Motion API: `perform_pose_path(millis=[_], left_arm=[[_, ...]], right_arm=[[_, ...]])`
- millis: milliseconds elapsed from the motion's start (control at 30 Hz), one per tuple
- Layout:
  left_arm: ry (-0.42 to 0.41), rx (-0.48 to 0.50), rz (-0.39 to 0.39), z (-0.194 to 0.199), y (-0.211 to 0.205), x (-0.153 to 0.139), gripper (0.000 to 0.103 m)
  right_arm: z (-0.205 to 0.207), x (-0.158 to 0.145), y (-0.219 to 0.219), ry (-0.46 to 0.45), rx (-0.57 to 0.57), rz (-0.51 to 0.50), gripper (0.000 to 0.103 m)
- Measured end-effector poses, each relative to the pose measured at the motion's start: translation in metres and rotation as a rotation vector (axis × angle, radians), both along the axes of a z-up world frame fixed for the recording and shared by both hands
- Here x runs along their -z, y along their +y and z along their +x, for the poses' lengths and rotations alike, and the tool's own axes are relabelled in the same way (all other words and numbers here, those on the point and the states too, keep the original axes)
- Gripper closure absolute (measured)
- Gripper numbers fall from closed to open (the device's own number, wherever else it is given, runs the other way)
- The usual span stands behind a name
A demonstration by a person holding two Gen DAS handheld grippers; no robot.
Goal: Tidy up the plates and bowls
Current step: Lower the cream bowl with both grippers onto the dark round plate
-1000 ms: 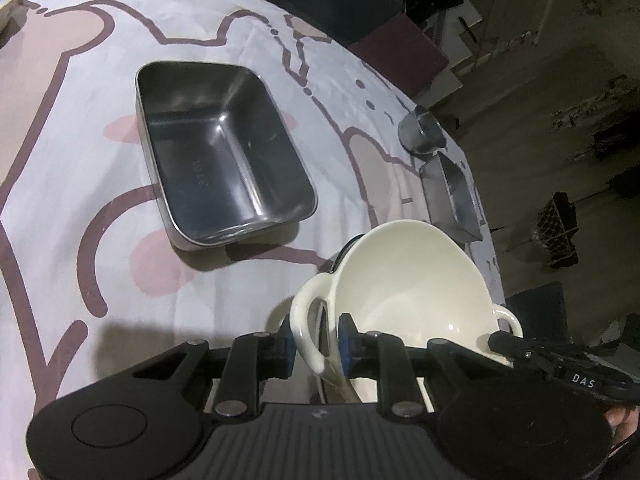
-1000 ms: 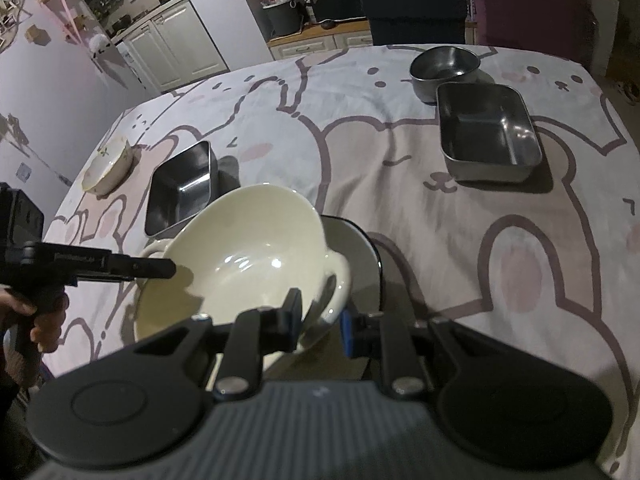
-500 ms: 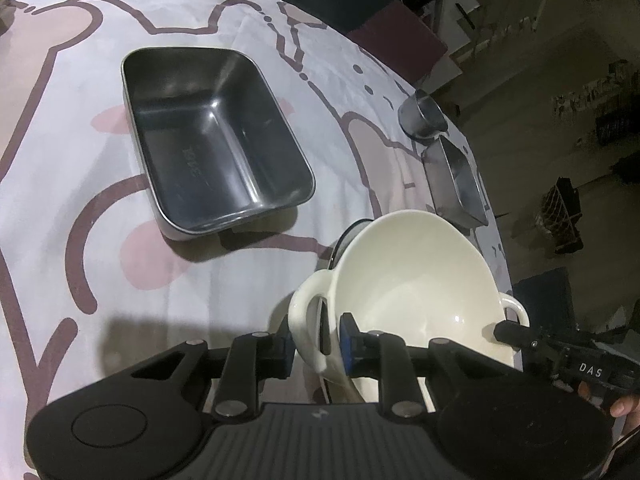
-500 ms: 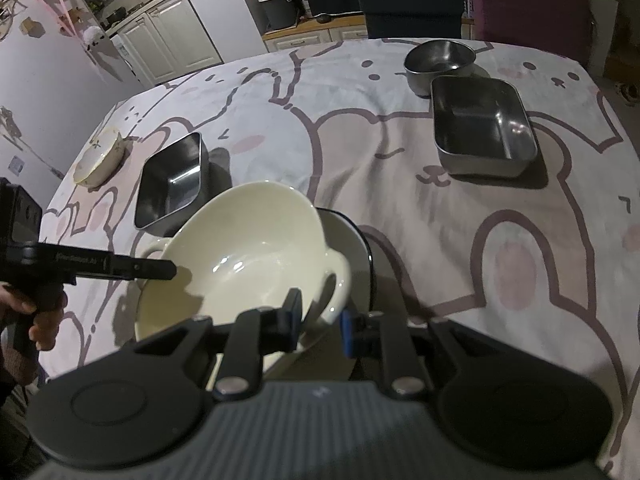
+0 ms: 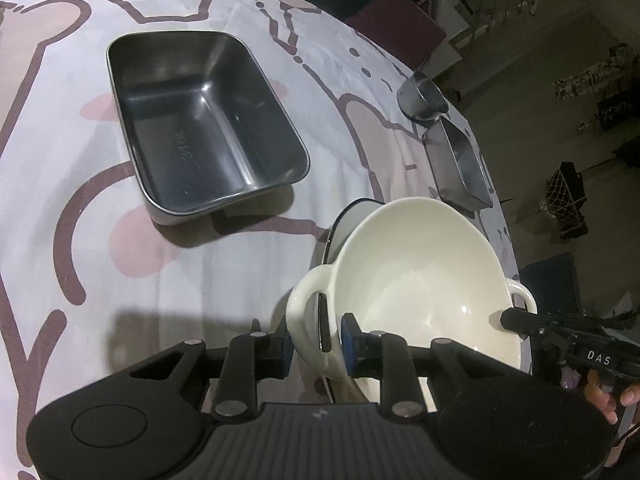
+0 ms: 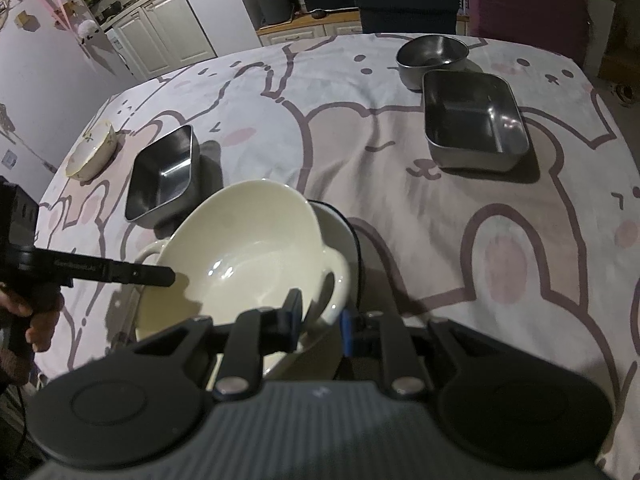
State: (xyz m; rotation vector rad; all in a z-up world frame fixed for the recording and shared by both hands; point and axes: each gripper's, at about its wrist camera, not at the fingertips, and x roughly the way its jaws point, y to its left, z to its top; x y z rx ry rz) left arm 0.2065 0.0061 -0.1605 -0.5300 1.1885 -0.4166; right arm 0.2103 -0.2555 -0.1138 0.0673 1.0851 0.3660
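The cream two-handled bowl (image 5: 424, 280) hangs tilted between both tools, just above a dark-rimmed white plate (image 5: 340, 224) that lies on the desk (image 5: 200, 288) under its bear-print cloth. The left tongs (image 5: 316, 346) are clenched on the bowl's near loop handle, one blue pad (image 5: 348, 340) pressing inside the loop and the other outside it. The right tongs (image 6: 322, 320) grasp the opposite handle in the same way, seen from the right wrist view with the bowl's hollow facing the camera (a highlight gleams on its glaze). In that view the left tool reaches in from the left edge, held by a hand (image 6: 38, 316). Beyond the bowl, a rectangular steel tray (image 5: 200, 120) sits open and upright on the cloth, well apart from the plate. Farther off, near the desk's far corner, a second steel tray (image 6: 474, 120) stands just beside a round steel bowl (image 6: 432, 54); whether they touch I cannot tell. A small patterned ceramic bowl (image 6: 92, 152) rests near the desk's left edge, beside the first tray.
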Motion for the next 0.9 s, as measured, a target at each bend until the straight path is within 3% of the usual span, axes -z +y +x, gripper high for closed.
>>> perform_pose_path(millis=[900], left_arm=[[-0.028, 0.02, 0.026, 0.0008, -0.0042, -0.0044, 0.077]], right_arm=[[0.0006, 0.0052, -0.0011, 0.027, 0.022, -0.013, 0.078]])
